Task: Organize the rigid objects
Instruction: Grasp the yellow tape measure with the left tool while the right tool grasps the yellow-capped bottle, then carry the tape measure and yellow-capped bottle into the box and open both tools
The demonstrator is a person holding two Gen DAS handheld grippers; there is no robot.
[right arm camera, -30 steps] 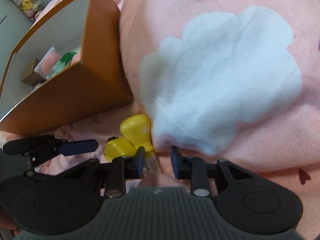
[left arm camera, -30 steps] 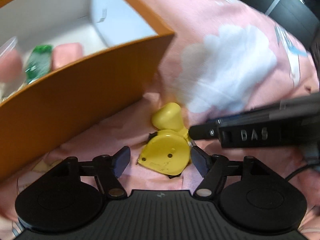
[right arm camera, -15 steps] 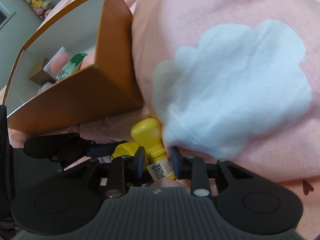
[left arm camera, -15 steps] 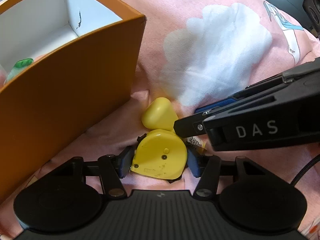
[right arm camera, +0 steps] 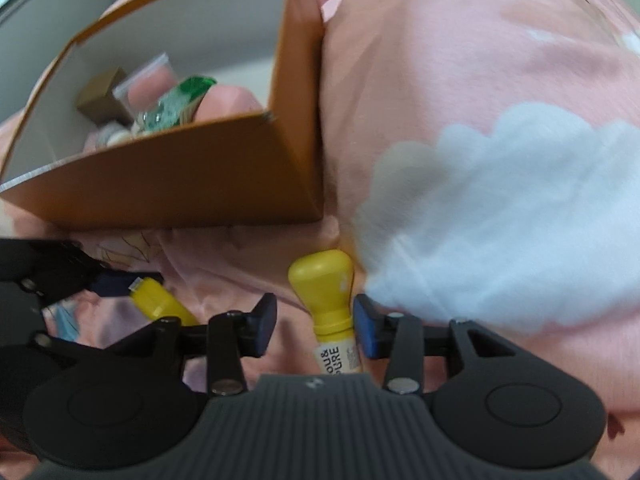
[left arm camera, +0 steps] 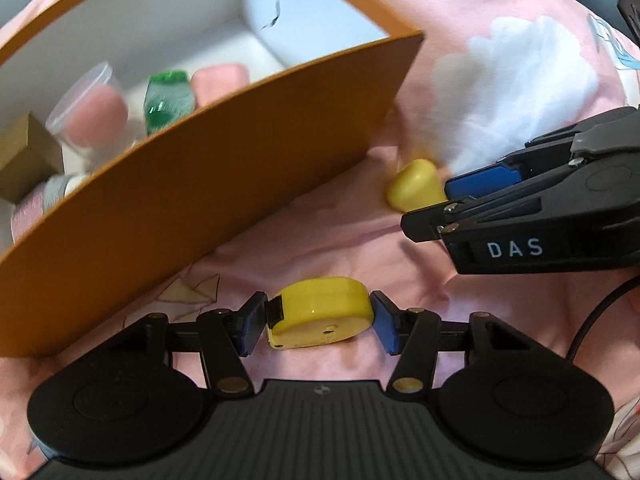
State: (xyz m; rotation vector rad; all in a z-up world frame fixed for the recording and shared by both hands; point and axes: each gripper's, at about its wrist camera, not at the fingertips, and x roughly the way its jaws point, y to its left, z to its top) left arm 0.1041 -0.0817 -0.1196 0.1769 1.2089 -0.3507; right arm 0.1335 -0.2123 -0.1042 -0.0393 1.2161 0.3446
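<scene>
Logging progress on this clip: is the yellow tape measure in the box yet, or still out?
Out. The tape measure sits between the left gripper's pads, in front of the orange box's wall.

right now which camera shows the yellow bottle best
The right wrist view: the yellow bottle sits centred between the right gripper fingers, with cap, neck and printed label visible. The left wrist view shows only its blurred yellow cap, the rest hidden behind the right gripper.
</scene>
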